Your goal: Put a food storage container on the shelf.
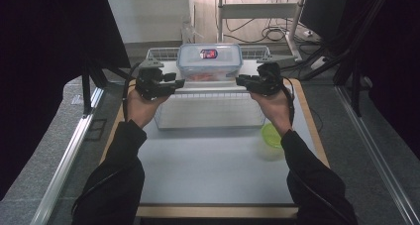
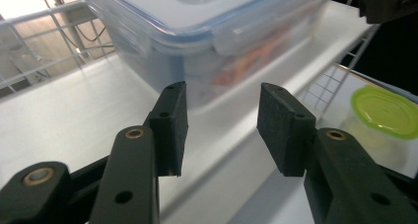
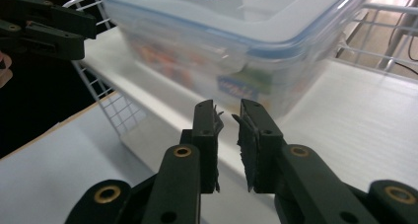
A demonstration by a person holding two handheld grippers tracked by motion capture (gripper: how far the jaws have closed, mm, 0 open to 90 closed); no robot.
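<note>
Holding both claws level at the wire rack [image 1: 208, 113], I note the lidded plastic container [image 1: 210, 61] sits on its white shelf between them. My left gripper [image 1: 179, 82] stands partly open, nothing between its pads, just short of the container's corner. My right gripper [image 1: 240, 80] is narrowed to a slim gap, also empty, near the opposite side. From the left gripper view, a green-lidded tub [image 2: 384, 110] shows on the table beyond the rack. From the right gripper view, a label [image 3: 238, 88] on the container's wall is visible.
</note>
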